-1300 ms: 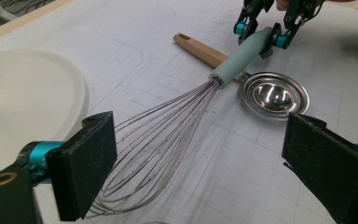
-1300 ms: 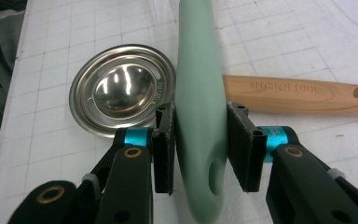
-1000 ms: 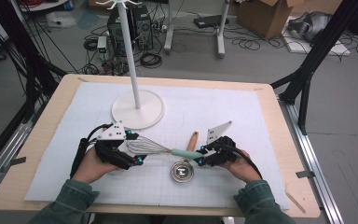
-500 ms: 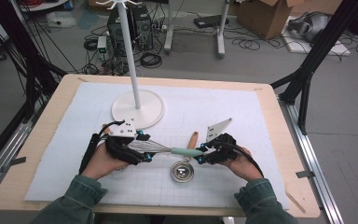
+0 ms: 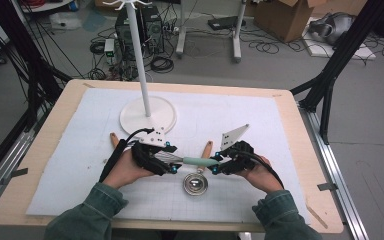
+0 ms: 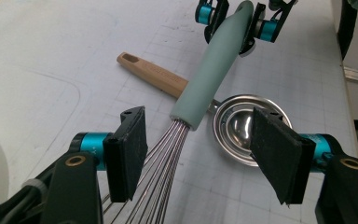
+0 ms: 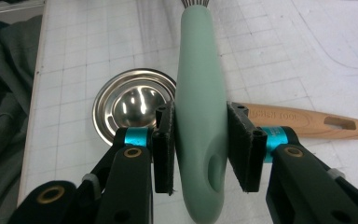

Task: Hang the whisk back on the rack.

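One whisk (image 5: 187, 160), one steel measuring cup (image 5: 195, 184), two wooden handles and one white stand (image 5: 147, 114) are on the white gridded mat (image 5: 280, 145) — two grippers work over them. One wooden handle (image 5: 207, 148) lies just far of the whisk, beside the cup; the other wooden handle (image 5: 114, 139) pokes out left of the left gripper.

The whisk has a smooth, pale mint-green handle with a hole near its end, and a bundle of thin steel wires fanning from the other end. It lies level, left to right, near the front middle of the mat, just far of the cup and near of the stand's round base.

The right gripper (image 7: 200, 149) is clamped on the whisk's handle, both pads pressed flat against its sides close to the hole. The left gripper (image 6: 200, 149) straddles the wire end: its jaws have just been closing, the wires run between them — nearer one pad, with a clear gap to the other — and the pads do not yet press on them
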A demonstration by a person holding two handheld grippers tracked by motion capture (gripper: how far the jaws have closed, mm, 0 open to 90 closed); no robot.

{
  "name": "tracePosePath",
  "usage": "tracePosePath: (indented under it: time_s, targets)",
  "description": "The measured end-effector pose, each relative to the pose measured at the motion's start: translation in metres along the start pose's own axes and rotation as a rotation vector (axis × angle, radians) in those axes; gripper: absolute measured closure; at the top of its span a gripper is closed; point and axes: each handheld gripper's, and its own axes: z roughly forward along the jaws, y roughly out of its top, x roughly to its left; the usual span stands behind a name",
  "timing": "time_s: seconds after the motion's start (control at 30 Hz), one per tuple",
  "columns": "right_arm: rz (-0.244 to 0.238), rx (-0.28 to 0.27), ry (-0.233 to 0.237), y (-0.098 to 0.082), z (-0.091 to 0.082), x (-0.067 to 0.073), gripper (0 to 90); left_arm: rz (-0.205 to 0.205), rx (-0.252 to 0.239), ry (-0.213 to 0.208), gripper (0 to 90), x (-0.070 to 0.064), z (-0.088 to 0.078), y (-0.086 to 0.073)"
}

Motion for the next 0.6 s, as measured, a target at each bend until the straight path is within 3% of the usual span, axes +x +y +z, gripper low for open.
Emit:
tracePosePath:
  time_s: [0.6]
  targets:
    - [-0.033,-0.002,-0.009,0.021,-0.011,0.006,65.1,-0.007,0.040,0.001,42.5,0.005,0.018,0.001]
